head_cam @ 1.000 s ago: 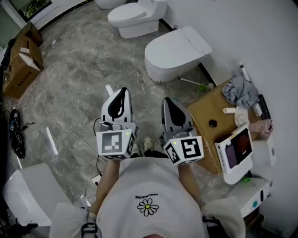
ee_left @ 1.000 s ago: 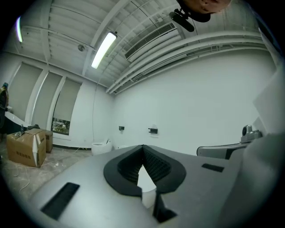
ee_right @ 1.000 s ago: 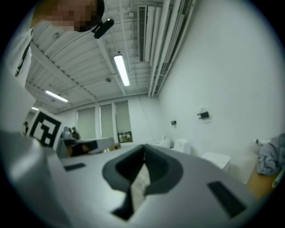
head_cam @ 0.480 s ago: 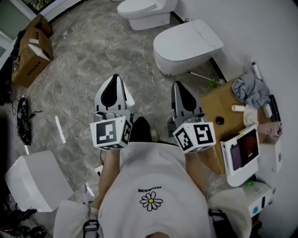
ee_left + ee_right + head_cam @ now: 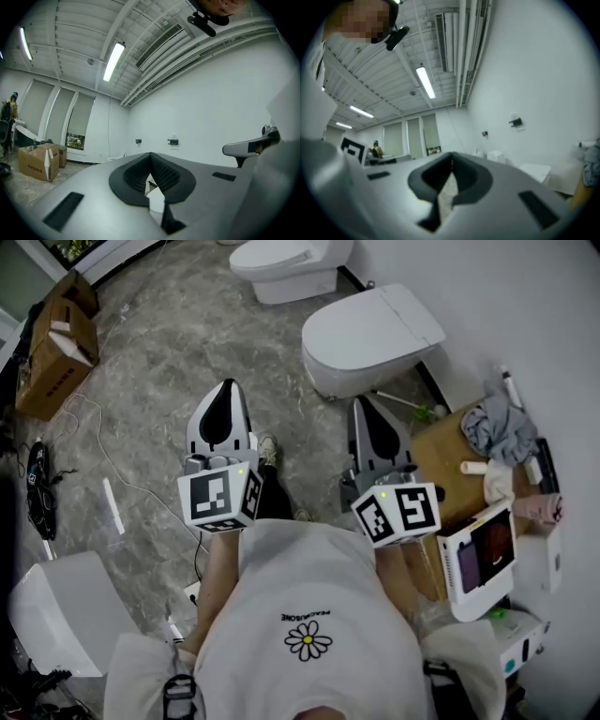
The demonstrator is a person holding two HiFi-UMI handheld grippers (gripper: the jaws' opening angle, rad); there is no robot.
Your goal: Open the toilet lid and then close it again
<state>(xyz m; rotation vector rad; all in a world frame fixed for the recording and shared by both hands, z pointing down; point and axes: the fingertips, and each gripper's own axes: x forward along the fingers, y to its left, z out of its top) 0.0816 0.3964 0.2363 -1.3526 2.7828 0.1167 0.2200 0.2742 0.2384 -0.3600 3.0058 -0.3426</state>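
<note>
Left tool and right tool, jaws pressed together and holding nothing, are hovering over the floor; toilet, lid lying closed, is standing ahead against the wall.

Head cam: above person, aimed steeply down at grey marbled stone floor, both grippers close under lens.
L gripper cam: rides on left grey two-jaw gripper, faces level along jaws, lens v. near them; far white wall + ribbed ceiling beyond.
R gripper cam: same setup on right grey two-jaw gripper.
Shared w/ head view: brown cardboard box, same box at L cam's left; white closed-lid toilet, again at R cam's right.
</note>
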